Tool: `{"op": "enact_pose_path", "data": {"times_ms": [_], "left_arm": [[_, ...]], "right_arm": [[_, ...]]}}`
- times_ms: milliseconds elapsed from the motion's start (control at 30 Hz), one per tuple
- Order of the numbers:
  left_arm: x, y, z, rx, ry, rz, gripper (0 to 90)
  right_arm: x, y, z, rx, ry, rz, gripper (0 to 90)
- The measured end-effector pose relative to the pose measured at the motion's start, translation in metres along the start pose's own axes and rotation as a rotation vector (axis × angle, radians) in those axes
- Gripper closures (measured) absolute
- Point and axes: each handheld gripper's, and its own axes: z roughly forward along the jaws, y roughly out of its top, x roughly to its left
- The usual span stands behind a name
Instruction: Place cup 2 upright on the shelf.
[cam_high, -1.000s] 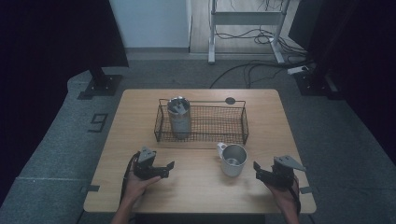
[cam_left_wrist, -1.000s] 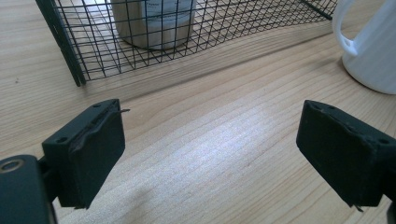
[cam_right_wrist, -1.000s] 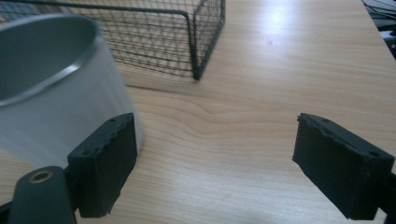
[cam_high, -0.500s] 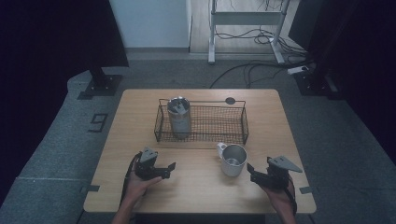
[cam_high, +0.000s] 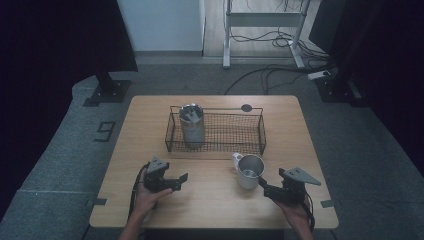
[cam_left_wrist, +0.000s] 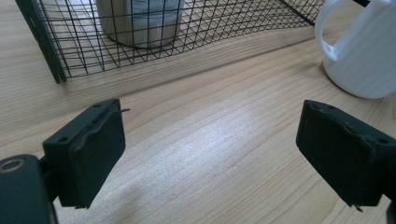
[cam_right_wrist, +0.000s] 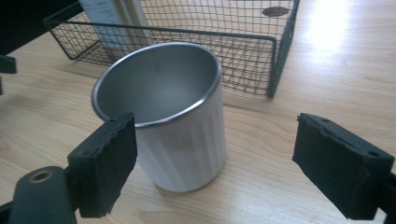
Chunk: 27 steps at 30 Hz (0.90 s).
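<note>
A white mug (cam_high: 248, 171) with a steel inside stands upright on the wooden table (cam_high: 210, 200), in front of a black wire basket (cam_high: 220, 145). A steel tumbler (cam_high: 192, 125) stands in the basket's left end. My right gripper (cam_high: 263, 183) is open just right of the mug. In the right gripper view the mug (cam_right_wrist: 187, 140) rises just ahead of the right gripper (cam_right_wrist: 217, 128), its rim near the left jaw, no pad pressing it. My left gripper (cam_high: 183, 179) rests open on the table at front left; in the left gripper view its jaws frame bare wood, the left gripper (cam_left_wrist: 212, 126) holding nothing.
A small dark disc (cam_high: 246, 107) lies on the table behind the basket. The basket (cam_left_wrist: 140, 51) and tumbler (cam_left_wrist: 140, 23) stand beyond the left jaws, the mug (cam_left_wrist: 364, 56) off to their right. Dark floor, stands and cables surround the table.
My right gripper has shifted left, closer to the mug. The left gripper, mug and basket have stayed in place.
</note>
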Motion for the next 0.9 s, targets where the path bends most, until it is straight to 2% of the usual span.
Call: {"op": "enact_pose_path", "data": {"times_ms": [500,900], "left_arm": [[-0.003,-0.003,0.007,0.024,0.01,0.007,8.9],[-0.002,-0.004,0.008,0.027,0.013,-0.002,9.0]], "right_arm": [[0.009,-0.002,0.008,-0.004,0.037,-0.017,12.5],[0.015,-0.004,0.018,0.033,0.049,-0.037,5.8]]}}
